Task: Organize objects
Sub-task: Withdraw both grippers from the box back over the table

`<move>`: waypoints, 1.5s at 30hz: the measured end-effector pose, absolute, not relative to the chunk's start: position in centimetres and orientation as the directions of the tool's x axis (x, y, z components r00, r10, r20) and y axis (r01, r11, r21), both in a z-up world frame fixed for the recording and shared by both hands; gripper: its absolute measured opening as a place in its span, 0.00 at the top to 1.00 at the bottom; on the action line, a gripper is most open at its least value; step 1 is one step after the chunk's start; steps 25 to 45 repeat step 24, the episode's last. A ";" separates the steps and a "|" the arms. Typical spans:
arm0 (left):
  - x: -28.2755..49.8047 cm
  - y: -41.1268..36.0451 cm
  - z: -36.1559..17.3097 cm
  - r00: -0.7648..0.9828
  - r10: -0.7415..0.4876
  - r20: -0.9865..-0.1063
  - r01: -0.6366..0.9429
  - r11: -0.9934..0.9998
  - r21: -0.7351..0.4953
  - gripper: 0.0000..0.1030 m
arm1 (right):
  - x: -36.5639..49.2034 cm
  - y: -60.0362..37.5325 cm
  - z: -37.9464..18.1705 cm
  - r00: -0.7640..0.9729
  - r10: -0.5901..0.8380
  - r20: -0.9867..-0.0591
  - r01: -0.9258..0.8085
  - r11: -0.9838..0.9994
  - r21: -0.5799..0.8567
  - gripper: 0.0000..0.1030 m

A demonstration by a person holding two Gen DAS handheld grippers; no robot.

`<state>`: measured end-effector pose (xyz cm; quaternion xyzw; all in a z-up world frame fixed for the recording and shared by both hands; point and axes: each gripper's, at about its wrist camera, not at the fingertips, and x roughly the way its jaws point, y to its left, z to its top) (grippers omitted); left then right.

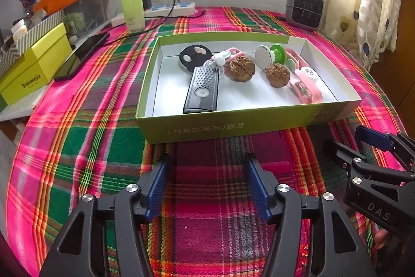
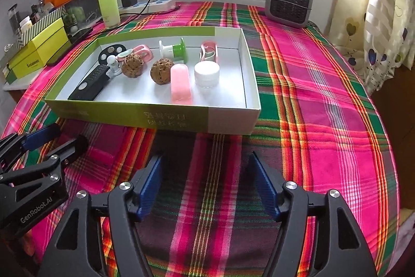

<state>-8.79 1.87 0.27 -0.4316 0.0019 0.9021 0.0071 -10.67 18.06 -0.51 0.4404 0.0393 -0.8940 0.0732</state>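
Evidently the sorting is well advanced. All the small articles in view lie inside the shallow green box [image 1: 243, 129], which sits on the plaid tablecloth [image 1: 90, 147]: a black remote [image 1: 201, 91], a black disc [image 1: 193, 56], two walnuts [image 1: 240, 68], a green-and-white spool [image 1: 269, 55], a pink stapler [image 2: 180, 87], a white-lidded jar [image 2: 206, 74] and pink clips [image 2: 208, 50]. No loose article shows on the cloth near the box. What is left, if anything, appears to be tidying inside the box; the clips at the far wall are too small to itemise with confidence.

Left gripper [image 1: 207, 183]: released, jaws apart, nothing between them, poised over bare cloth just short of the box's near wall. Right gripper [image 2: 207, 183]: likewise released and empty, alongside its partner.

Orientation: in the left wrist view the remote's long axis runs from the near wall toward the far wall, leaning slightly right, its studded end pointing away. In the right wrist view the stapler lies roughly parallel to the box's short sides. The box's long axis runs across both views.
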 end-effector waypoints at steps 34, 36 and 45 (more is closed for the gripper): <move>-8.8 1.9 0.2 -0.626 0.014 -0.779 -0.017 -1.000 -0.005 0.41 | -10.7 18.0 -0.5 -0.601 -0.096 -0.794 0.166 -0.986 -0.006 0.35; -8.8 1.9 0.2 -0.626 0.014 -0.779 -0.017 -1.000 -0.005 0.41 | -10.7 18.0 -0.5 -0.601 -0.096 -0.794 0.166 -0.986 -0.006 0.35; -8.8 1.9 0.2 -0.626 0.014 -0.779 -0.017 -1.000 -0.005 0.41 | -10.7 18.0 -0.5 -0.601 -0.096 -0.794 0.166 -0.986 -0.006 0.35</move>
